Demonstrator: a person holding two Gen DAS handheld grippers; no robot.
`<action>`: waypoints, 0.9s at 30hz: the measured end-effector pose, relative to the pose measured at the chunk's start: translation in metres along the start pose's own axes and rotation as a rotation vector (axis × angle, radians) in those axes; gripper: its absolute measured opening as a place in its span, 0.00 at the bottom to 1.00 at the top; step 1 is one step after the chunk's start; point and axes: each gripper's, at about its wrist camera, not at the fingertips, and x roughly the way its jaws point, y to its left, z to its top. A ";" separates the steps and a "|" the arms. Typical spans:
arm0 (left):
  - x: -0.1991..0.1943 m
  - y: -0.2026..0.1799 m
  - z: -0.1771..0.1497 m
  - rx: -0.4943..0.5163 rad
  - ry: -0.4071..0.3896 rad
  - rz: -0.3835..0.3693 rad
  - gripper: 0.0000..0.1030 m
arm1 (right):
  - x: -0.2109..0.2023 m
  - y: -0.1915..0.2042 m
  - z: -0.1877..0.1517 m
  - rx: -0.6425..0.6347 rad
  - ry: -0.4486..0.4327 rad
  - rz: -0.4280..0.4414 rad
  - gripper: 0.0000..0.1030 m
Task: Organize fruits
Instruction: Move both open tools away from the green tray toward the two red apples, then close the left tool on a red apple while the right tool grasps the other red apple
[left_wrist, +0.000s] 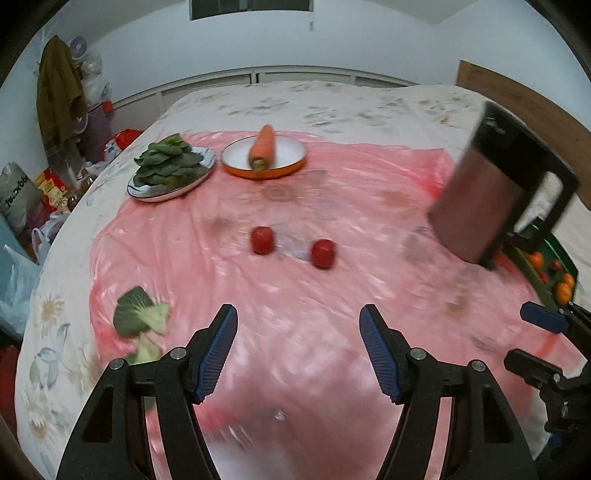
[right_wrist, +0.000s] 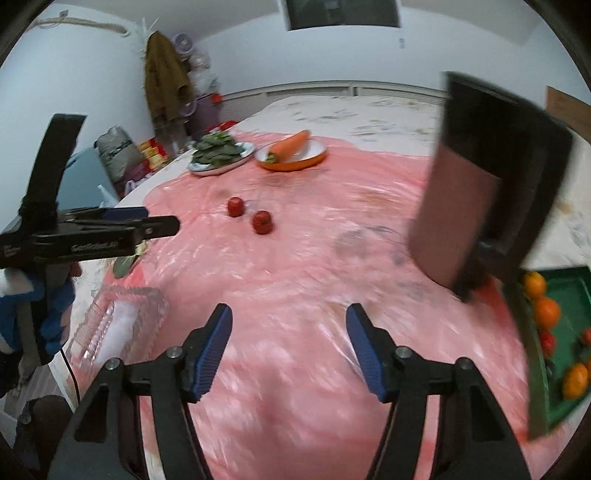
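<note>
Two red fruits (left_wrist: 262, 240) (left_wrist: 323, 253) sit loose mid-sheet, well ahead of the left gripper (left_wrist: 298, 350) and right gripper (right_wrist: 289, 347), both spread wide and empty. Looks like pickup's next: reach one, then carry it right to the green tray (right_wrist: 567, 295).

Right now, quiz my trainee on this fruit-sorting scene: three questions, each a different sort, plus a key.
1. True or false: the carrot lies in the orange-rimmed dish.
2. How many red fruits lie loose on the pink sheet?
3. Multiple choice: the left gripper is A) shut on a fruit, B) open and holding nothing, C) out of view.

Key: 1 true; 2 two; 3 B.
</note>
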 end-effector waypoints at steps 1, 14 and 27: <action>0.009 0.007 0.004 -0.001 0.006 0.003 0.61 | 0.011 0.004 0.007 -0.008 0.006 0.011 1.00; 0.108 0.040 0.047 0.040 0.097 -0.020 0.60 | 0.144 0.017 0.072 -0.006 0.123 0.101 1.00; 0.157 0.039 0.051 0.094 0.154 -0.030 0.46 | 0.215 0.023 0.090 -0.044 0.202 0.116 0.81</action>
